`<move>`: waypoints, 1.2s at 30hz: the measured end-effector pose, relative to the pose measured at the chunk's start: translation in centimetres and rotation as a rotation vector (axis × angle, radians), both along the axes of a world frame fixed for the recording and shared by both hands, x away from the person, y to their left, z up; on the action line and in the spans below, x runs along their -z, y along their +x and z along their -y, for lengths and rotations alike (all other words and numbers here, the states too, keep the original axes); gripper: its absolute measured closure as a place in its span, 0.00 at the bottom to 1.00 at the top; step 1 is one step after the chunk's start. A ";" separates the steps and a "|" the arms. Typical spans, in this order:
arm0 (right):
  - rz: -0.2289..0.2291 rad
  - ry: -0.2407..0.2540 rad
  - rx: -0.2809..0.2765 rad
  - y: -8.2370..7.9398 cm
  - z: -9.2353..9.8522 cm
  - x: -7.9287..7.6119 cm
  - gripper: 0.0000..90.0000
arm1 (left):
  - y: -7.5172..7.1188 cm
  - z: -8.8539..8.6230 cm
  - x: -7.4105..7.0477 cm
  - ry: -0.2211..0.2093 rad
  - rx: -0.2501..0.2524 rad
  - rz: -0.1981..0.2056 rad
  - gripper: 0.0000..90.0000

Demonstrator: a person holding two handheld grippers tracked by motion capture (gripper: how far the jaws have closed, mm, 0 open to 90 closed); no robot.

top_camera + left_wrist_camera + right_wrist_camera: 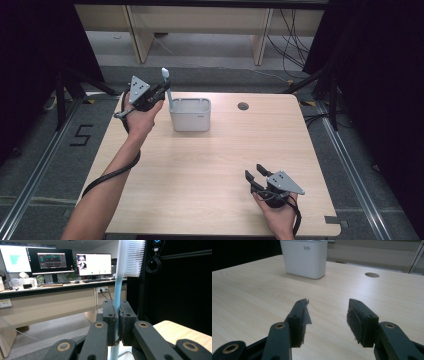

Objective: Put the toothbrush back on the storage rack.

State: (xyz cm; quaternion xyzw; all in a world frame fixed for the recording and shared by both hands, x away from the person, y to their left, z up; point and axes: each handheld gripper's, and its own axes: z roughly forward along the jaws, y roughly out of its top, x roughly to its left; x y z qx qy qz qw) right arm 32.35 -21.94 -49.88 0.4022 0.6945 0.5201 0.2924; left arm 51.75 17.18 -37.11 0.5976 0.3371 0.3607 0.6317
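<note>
Light-blue plastic toothbrush with white bristles is pinched upright by its handle in the left gripper, right beside the left wall of the white rectangular plastic holder at the far end of the pale wood table. Right gripper rests near the front-right corner, jaws wide apart, holding nothing.
</note>
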 end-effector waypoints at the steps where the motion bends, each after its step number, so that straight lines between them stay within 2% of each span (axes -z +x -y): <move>1: -0.012 -0.001 0.001 0.0 0.0 0.0 0.57 | 0.1 0.0 0.0 0.008 -0.005 0.004 0.94; 2: -0.012 -0.003 0.001 0.0 0.1 0.0 0.57 | 0.1 0.2 0.0 0.005 -0.004 -0.003 0.94; 3: -0.011 -0.001 0.001 0.0 0.1 0.0 0.57 | 0.2 0.2 -0.1 0.015 -0.008 0.009 0.94; 5: 0.001 0.002 -0.001 0.0 0.0 0.0 0.57 | 0.3 0.3 0.0 0.002 -0.004 -0.006 0.94; 6: 0.002 0.000 0.004 0.0 0.0 0.0 0.57 | 0.5 0.3 0.0 0.009 -0.009 0.006 0.94; 8: -0.008 0.017 0.005 0.0 -0.1 0.0 0.57 | 0.6 0.4 0.1 0.010 -0.009 0.003 0.94; 9: 0.003 0.004 0.005 0.0 0.0 0.0 0.57 | 0.8 0.4 0.1 0.008 -0.011 0.003 0.94; 15: 0.002 -0.008 0.005 0.0 0.0 0.0 0.57 | 1.3 0.6 0.5 0.005 -0.018 -0.009 0.94; 16: -0.024 0.012 0.013 -0.2 -0.2 0.0 0.57 | 1.4 0.7 0.5 0.003 -0.016 -0.009 0.94; 17: 0.001 -0.006 0.006 0.0 0.0 0.0 0.57 | 1.5 0.7 0.5 0.004 -0.015 -0.008 0.94; 19: -0.002 -0.011 0.006 0.0 0.1 0.0 0.57 | 1.6 0.9 0.5 0.005 -0.015 -0.009 0.94; 20: -0.012 0.006 -0.001 0.0 0.0 0.0 0.57 | 1.6 0.9 0.5 0.008 -0.016 -0.010 0.94; 23: 0.001 -0.003 0.017 0.0 0.1 0.0 0.57 | 1.8 1.0 0.6 0.009 -0.019 -0.013 0.94; 24: -0.017 0.008 0.010 0.0 0.0 0.0 0.57 | 1.8 1.0 0.6 0.009 -0.019 -0.014 0.94; 26: -0.022 0.022 -0.001 0.0 0.0 0.1 0.57 | 2.0 1.0 0.7 0.008 -0.023 -0.015 0.94; 27: -0.005 -0.009 0.005 0.0 0.1 0.0 0.57 | 2.0 1.0 0.7 0.009 -0.024 -0.016 0.94; 28: -0.024 0.004 0.008 0.0 0.0 0.0 0.57 | 2.1 1.0 0.8 0.013 -0.026 -0.017 0.94; 29: -0.010 -0.007 0.006 0.0 0.1 0.0 0.57 | 2.2 1.0 0.8 0.015 -0.029 -0.020 0.94; 31: -0.012 0.003 -0.003 0.0 0.0 0.0 0.57 | 2.3 1.0 1.0 0.014 -0.031 -0.026 0.94; 32: -0.006 -0.014 0.002 0.0 0.1 0.0 0.57 | 2.4 1.1 1.1 0.014 -0.033 -0.028 0.94; 33: -0.007 0.004 -0.001 0.0 0.0 0.1 0.57 | 2.5 1.0 1.2 0.017 -0.035 -0.031 0.94; 36: -0.016 0.008 -0.007 0.0 0.0 0.1 0.57 | 2.6 1.0 1.5 0.021 -0.039 -0.037 0.94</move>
